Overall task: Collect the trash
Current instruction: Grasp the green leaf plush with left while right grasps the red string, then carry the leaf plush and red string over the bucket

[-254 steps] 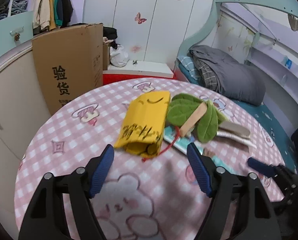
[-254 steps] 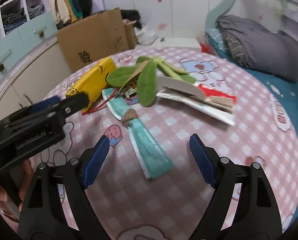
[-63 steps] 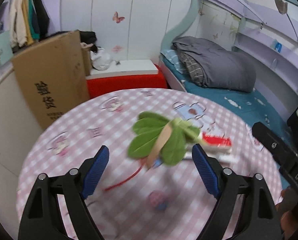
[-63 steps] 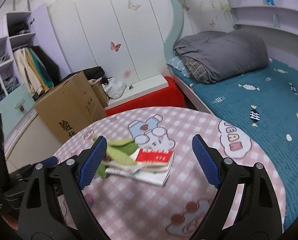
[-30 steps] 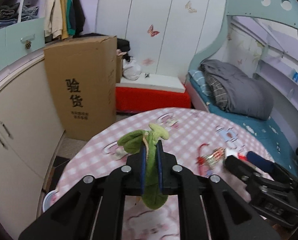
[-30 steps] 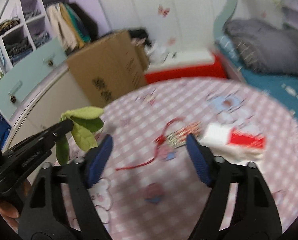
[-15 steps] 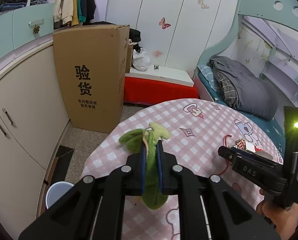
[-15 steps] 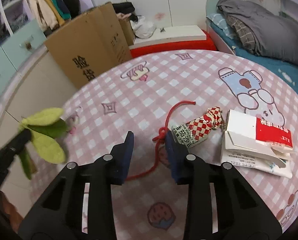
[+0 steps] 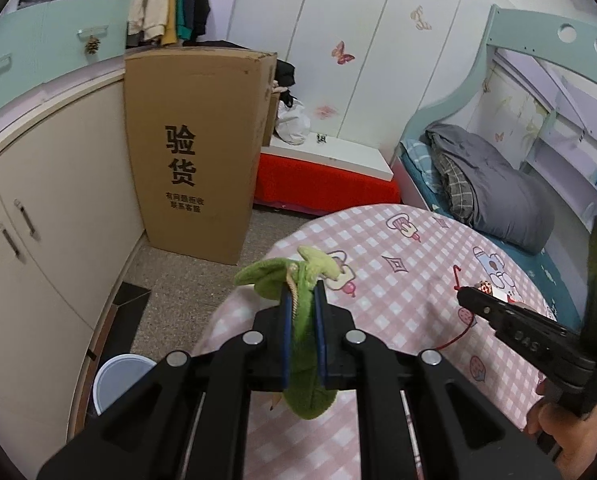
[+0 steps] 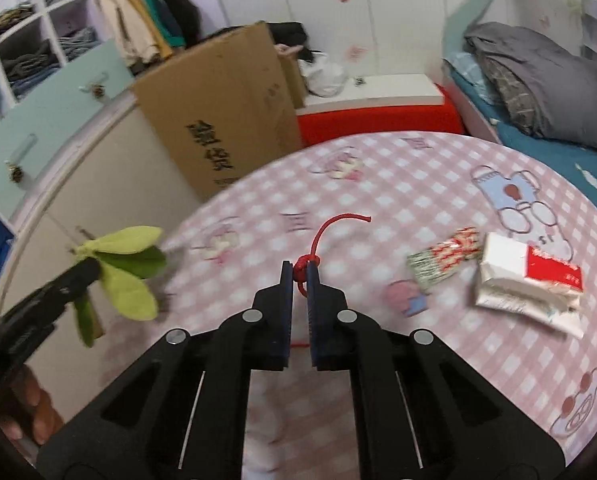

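Note:
My left gripper (image 9: 302,292) is shut on a green cloth leaf sprig (image 9: 304,360), held over the left edge of the round pink checked table (image 9: 398,312). The sprig (image 10: 126,276) also shows at the left of the right wrist view. A white bin (image 9: 118,376) stands on the floor below the table edge. My right gripper (image 10: 299,270) is shut on the knot of a red cord (image 10: 326,228) lying on the table. A red-and-white checked wrapper (image 10: 446,258) and a white-and-red paper packet (image 10: 526,280) lie to its right.
A tall cardboard box (image 9: 194,148) stands against cream cabinets (image 9: 38,232) at the left. A red-and-white low bench (image 9: 326,172) sits at the back, and a bed with a grey blanket (image 9: 494,192) at the right. A hand (image 9: 566,436) holds the right gripper.
My right gripper closed its jaws on the red cord's knot. My left gripper carried the leaf sprig further left, past the table edge, and the white bin came more into view.

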